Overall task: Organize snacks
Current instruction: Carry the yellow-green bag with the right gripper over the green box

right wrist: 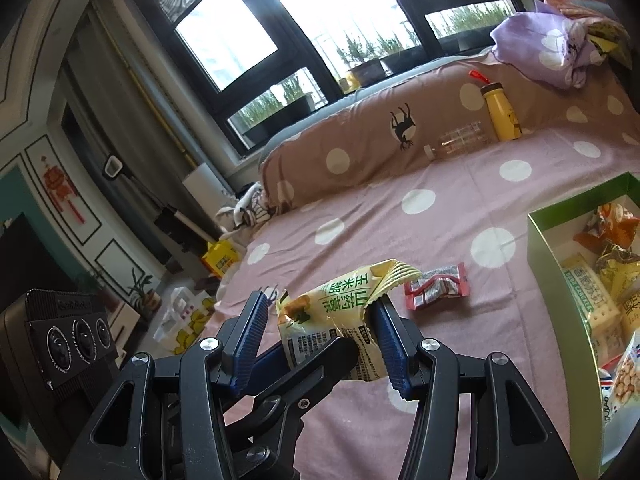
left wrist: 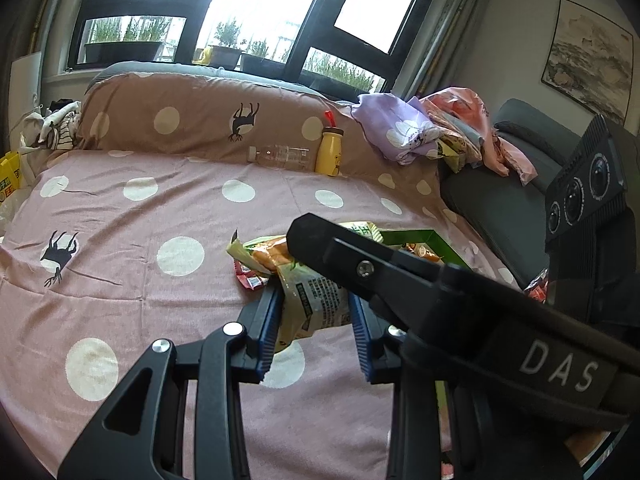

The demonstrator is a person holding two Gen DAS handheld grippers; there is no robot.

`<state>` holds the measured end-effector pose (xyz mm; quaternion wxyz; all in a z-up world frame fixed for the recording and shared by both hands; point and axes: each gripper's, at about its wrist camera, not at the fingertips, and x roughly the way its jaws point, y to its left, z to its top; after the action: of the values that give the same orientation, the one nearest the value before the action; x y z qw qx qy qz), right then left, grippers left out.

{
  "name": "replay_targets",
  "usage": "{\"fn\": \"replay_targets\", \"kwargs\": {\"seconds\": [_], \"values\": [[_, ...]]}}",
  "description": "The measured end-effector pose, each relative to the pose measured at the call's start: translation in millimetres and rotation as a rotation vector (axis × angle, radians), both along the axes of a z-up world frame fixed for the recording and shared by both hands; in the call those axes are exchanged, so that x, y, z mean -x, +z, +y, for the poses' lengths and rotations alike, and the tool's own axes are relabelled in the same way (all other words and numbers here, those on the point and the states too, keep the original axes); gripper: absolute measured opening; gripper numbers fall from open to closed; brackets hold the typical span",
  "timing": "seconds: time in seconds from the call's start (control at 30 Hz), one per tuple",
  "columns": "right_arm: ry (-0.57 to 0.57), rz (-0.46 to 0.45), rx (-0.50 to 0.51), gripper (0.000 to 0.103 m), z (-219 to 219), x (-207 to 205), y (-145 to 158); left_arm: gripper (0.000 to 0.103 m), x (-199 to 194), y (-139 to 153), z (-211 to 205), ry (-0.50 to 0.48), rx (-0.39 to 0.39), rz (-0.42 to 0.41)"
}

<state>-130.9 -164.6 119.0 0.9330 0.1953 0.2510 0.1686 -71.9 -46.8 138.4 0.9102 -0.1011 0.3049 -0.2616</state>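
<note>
A pale yellow-green snack packet [left wrist: 316, 300] [right wrist: 344, 312] sits between the blue pads of both grippers, above the pink dotted bedsheet. My left gripper [left wrist: 314, 322] has its pads against the packet's sides and holds it. My right gripper [right wrist: 320, 336] stands around the same packet; its right pad touches it, the left pad is apart, jaws open. The right gripper's body crosses the left wrist view. A small red packet [right wrist: 436, 286] [left wrist: 250, 280] lies on the sheet just beyond. A green box [right wrist: 560, 276] [left wrist: 424, 236] with several snacks inside stands at the right.
A yellow bottle [left wrist: 330, 152] [right wrist: 502, 112] and a clear plastic bottle [left wrist: 280, 156] [right wrist: 456, 140] lie against the brown dotted pillow [left wrist: 200, 120]. Crumpled clothes [left wrist: 404, 128] sit at the far right. A grey sofa [left wrist: 504, 196] borders the bed.
</note>
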Motion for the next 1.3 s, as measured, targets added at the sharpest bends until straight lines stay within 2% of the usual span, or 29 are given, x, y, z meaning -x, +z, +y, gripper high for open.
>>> {"fn": "replay_targets", "kwargs": {"seconds": [0.23,0.53,1.3], "values": [[-0.037,-0.029,-0.017,0.054,-15.6,8.5,8.5,0.031,3.2,11.2,-18.8,-0.025,-0.027,-0.042],[-0.104,-0.066,-0.089,0.054,-57.2,14.5,15.6,0.031,-4.3,21.9,-60.1,-0.090,-0.073,-0.073],[-0.331,-0.018,-0.229,0.048,-155.6,16.6,-6.1,0.031,-29.1,12.0,-156.9,-0.290,-0.164,-0.038]]}}
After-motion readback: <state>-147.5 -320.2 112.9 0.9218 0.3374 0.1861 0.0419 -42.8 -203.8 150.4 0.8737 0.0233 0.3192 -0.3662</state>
